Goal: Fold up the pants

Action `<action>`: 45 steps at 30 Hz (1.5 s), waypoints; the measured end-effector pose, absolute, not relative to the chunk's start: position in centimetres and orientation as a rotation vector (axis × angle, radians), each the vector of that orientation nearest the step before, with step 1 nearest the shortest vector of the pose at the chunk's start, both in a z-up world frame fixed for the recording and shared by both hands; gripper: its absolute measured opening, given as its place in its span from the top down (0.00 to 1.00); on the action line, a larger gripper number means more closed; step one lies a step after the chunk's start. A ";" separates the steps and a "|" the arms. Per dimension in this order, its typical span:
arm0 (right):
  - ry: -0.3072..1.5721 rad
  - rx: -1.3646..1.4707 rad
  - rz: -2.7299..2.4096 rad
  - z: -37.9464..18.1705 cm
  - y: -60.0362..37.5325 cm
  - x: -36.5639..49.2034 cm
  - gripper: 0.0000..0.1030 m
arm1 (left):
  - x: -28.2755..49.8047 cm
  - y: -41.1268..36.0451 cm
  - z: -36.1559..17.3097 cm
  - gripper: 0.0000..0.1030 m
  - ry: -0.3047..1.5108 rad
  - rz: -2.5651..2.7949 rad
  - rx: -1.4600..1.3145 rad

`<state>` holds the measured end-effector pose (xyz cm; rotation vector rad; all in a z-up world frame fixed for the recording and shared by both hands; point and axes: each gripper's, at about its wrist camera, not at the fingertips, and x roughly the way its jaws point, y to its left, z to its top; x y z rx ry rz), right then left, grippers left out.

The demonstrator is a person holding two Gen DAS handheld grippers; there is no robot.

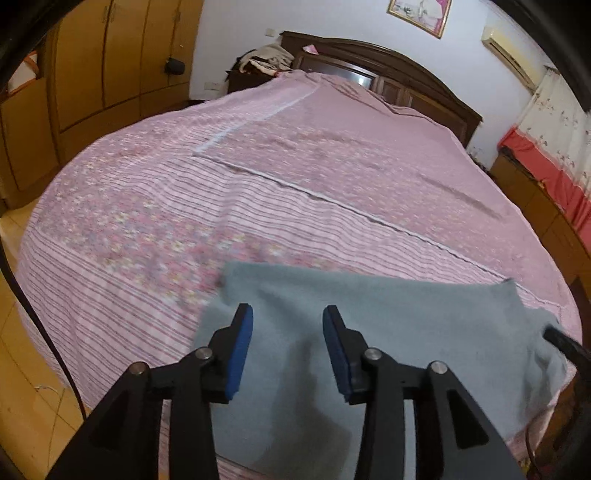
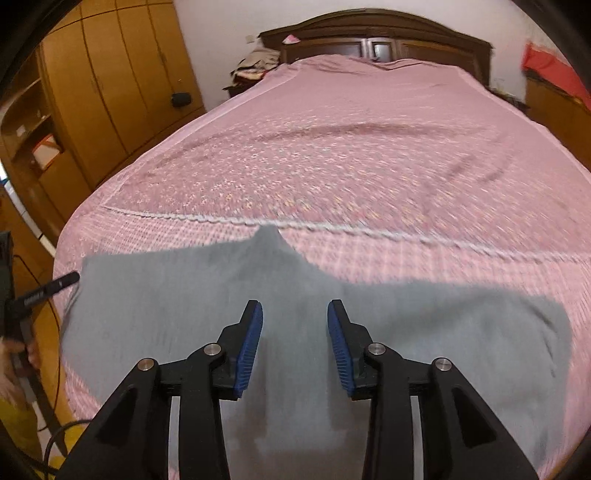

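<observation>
Both my left claw [image 1: 287,314] and right claw [image 2: 294,308] hover open, empty, over grey pants [image 2: 184,314] lying on the bed [image 2: 369,129]. Recommend gripping matching edges squarely.

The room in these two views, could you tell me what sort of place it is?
Most likely a home bedroom: a large bed with a dark wooden headboard, and wooden wardrobes along the wall. The grey pants lie on the bed.

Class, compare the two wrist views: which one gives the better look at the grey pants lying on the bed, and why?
The right wrist view: the grey pants spread across the frame there, with a peaked edge visible against the pink bedspread. The left wrist view shows only one part of them, partly behind the open left gripper.
</observation>
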<state>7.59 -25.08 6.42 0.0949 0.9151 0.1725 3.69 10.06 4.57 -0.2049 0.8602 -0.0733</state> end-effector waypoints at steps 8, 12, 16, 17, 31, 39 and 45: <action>1.023 0.044 0.295 3.9 -24.1 13.9 0.62 | 3.8 9.1 2.0 0.56 0.920 -0.042 -0.214; 1.015 0.105 0.334 3.0 -24.6 15.1 0.87 | 3.6 9.6 1.7 0.54 0.920 -0.033 -0.226; 0.962 0.194 0.229 2.7 -26.0 15.5 0.92 | 3.4 9.5 1.4 0.50 0.919 -0.012 -0.205; 0.955 0.191 0.192 2.3 -26.2 15.8 1.00 | 3.4 9.5 1.4 0.48 0.917 -0.004 -0.199; 0.840 0.328 0.131 6.1 -31.5 10.4 0.83 | 2.9 8.7 3.5 0.44 0.923 -0.001 -0.173; 0.802 0.347 -0.007 8.0 -36.7 4.3 0.75 | 3.0 3.8 6.4 0.44 0.924 -0.135 -0.136; 0.766 0.364 -0.113 8.8 -41.9 -0.8 0.68 | 4.3 -1.4 7.5 0.44 0.919 -0.244 -0.089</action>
